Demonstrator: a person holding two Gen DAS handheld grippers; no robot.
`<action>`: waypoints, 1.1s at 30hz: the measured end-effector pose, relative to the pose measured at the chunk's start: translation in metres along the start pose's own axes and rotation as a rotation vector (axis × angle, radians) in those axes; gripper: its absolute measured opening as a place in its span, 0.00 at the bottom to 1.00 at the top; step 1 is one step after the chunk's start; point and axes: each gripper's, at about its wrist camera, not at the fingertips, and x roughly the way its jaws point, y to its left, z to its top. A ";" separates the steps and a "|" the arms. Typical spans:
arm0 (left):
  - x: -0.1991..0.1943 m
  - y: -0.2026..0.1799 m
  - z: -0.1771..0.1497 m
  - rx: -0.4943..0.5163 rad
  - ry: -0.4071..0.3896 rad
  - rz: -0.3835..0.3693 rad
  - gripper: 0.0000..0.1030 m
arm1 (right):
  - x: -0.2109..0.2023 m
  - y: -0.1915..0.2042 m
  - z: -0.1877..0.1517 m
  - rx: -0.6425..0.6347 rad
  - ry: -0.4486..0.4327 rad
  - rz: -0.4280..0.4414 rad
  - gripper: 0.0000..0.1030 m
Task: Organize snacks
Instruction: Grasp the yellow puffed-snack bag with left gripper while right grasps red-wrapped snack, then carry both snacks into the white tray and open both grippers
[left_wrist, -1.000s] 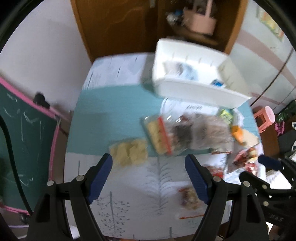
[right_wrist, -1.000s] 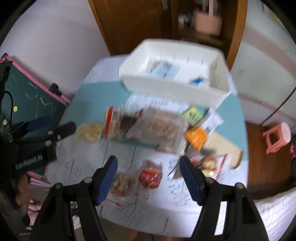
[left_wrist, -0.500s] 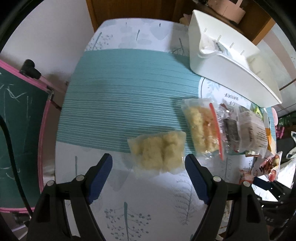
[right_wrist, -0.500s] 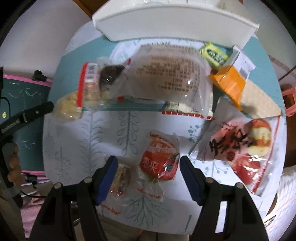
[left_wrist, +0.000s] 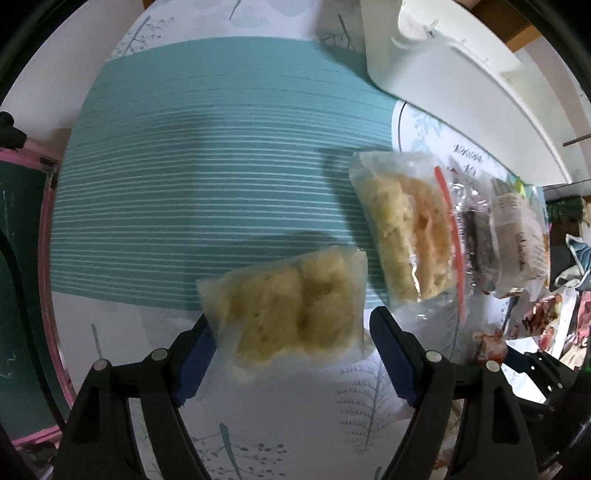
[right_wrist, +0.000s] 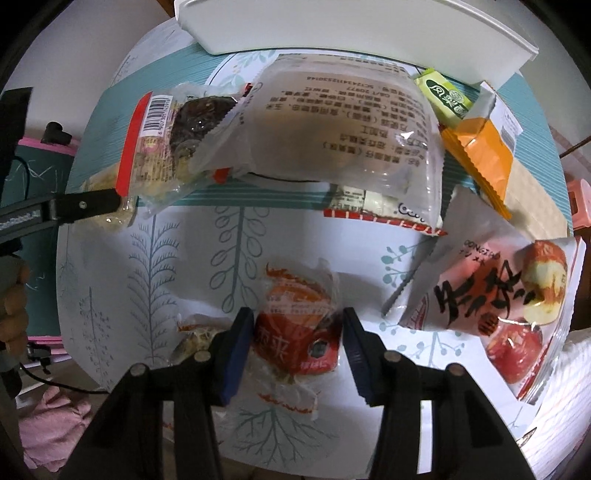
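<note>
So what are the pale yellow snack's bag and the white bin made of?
Pale snack bag: thin clear plastic film, slightly frosted; the yellow lumps show through and it crinkles at the edges. White bin: looks like rigid moulded plastic, smooth and semi-glossy, with a thick rolled rim.

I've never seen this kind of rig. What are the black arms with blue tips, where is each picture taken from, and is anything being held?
A person holds a two-finger gripper in each hand; a fisheye camera on each looks along its blue-padded fingers. The left view shows the left gripper wide open around a clear bag of yellow snacks on the tablecloth, not squeezing it. The right view shows the right gripper closing around a red snack packet, pads about touching its sides. More packets lie around, and a white bin stands at the far edge.
</note>
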 end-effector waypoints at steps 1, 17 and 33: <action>0.002 0.000 0.001 -0.004 0.005 0.002 0.78 | 0.001 0.000 0.000 0.001 -0.002 0.005 0.47; -0.042 -0.043 -0.012 0.066 -0.143 0.133 0.49 | -0.036 -0.005 -0.003 -0.029 -0.049 -0.027 0.45; -0.162 -0.132 -0.032 0.224 -0.429 0.129 0.48 | -0.162 -0.014 0.007 -0.029 -0.333 0.127 0.45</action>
